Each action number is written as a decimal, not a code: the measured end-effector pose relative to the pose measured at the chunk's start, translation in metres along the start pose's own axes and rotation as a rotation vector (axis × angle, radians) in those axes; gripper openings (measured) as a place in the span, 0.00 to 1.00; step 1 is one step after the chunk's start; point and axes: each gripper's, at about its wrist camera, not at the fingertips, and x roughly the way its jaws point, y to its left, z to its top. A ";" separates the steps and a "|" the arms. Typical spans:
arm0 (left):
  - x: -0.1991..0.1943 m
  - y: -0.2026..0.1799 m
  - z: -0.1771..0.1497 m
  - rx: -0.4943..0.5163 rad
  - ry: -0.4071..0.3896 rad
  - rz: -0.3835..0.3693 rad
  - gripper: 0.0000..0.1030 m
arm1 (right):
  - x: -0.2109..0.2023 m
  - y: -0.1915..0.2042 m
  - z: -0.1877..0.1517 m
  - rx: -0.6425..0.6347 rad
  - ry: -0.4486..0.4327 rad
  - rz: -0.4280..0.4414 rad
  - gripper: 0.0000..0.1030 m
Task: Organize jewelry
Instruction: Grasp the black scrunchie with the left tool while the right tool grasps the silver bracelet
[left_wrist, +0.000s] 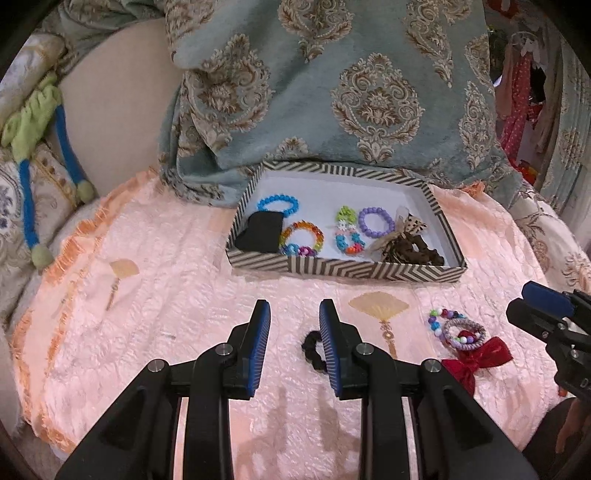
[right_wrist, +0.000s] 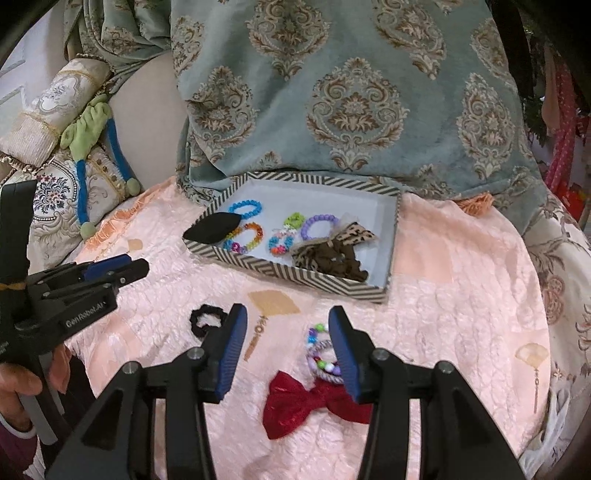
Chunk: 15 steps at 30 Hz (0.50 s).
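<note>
A zigzag-striped box (left_wrist: 369, 271) (right_wrist: 288, 275) on the pink quilt holds several bead bracelets, a black pouch (left_wrist: 260, 232), a leopard bow (right_wrist: 351, 234) and a brown scrunchie (right_wrist: 340, 267). On the quilt in front of it lie a black scrunchie (left_wrist: 310, 345) (right_wrist: 203, 319), a small heap of bead bracelets (left_wrist: 454, 328) (right_wrist: 317, 347) and a red bow (left_wrist: 476, 356) (right_wrist: 303, 402). My left gripper (left_wrist: 294, 306) (right_wrist: 129, 267) hovers open, with the black scrunchie just behind its right finger. My right gripper (right_wrist: 288, 310) (left_wrist: 543, 299) is open above the red bow, its right finger over the bracelet heap. Neither holds anything.
A teal patterned blanket (left_wrist: 351, 92) rises right behind the box. Embroidered cushions and a green-and-blue plush toy (left_wrist: 33, 122) lie at the left. The quilt's orange fringe (left_wrist: 44, 302) marks its left edge. A hand (right_wrist: 18, 384) holds the left gripper's handle.
</note>
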 end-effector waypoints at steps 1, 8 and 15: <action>0.002 0.005 0.000 -0.018 0.013 -0.021 0.11 | 0.000 -0.002 -0.002 0.001 0.005 -0.005 0.47; 0.020 0.024 -0.008 -0.100 0.113 -0.123 0.11 | 0.008 -0.024 -0.024 -0.010 0.052 -0.019 0.47; 0.054 0.024 -0.021 -0.136 0.212 -0.170 0.11 | 0.033 -0.056 -0.040 0.029 0.136 -0.052 0.46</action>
